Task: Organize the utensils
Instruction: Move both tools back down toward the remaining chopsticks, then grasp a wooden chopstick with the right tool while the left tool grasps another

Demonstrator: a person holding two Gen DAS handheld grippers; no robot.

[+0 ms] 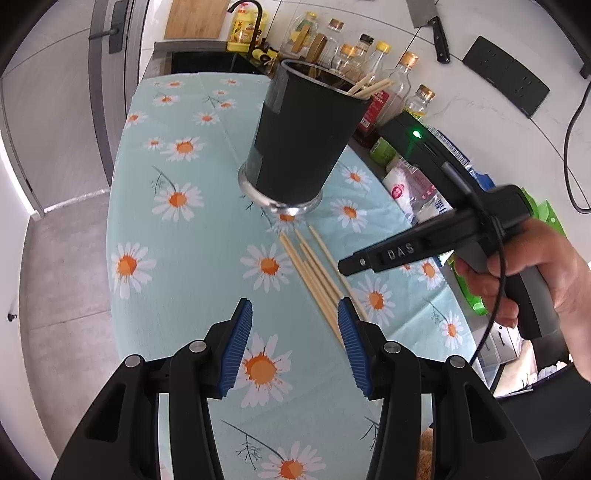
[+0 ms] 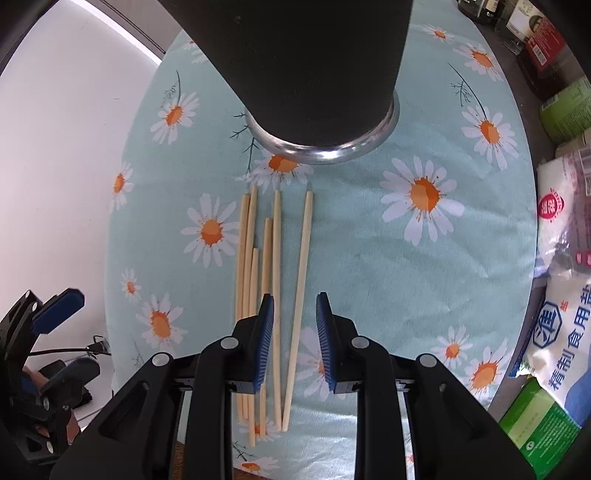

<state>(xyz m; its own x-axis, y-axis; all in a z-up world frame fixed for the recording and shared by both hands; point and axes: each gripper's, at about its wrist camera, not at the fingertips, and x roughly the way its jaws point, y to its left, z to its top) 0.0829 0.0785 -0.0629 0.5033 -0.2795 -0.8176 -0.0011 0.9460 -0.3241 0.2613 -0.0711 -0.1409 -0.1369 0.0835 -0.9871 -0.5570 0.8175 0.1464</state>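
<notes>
"DAS" reads in raised letters on the right gripper [image 1: 364, 263], seen from the left wrist view. Salt bags [image 2: 561, 325] at the table's right edge carry blue Chinese print, "精制食用盐", and a red round seal. A red-labelled bottle [image 1: 375, 110] stands among the glass bottles; its text is too small to read.

Surface: table under a pale teal cloth [image 1: 207, 229] printed with white-and-orange daisies. Beyond it a dark sink with black tap, a wooden board, a cleaver [image 1: 430, 26] on the white wall, and a grey floor.

6 pale wooden chopsticks [image 2: 275, 295] lie loose and roughly parallel just in front of the black holder cup [image 1: 303, 140], which has a steel base ring and chopstick tips showing at its rim.

Left gripper [image 1: 295, 343]: jaws apart, empty. Right gripper [image 2: 294, 339]: jaws apart, straddling 2 chopsticks, not clamped.
</notes>
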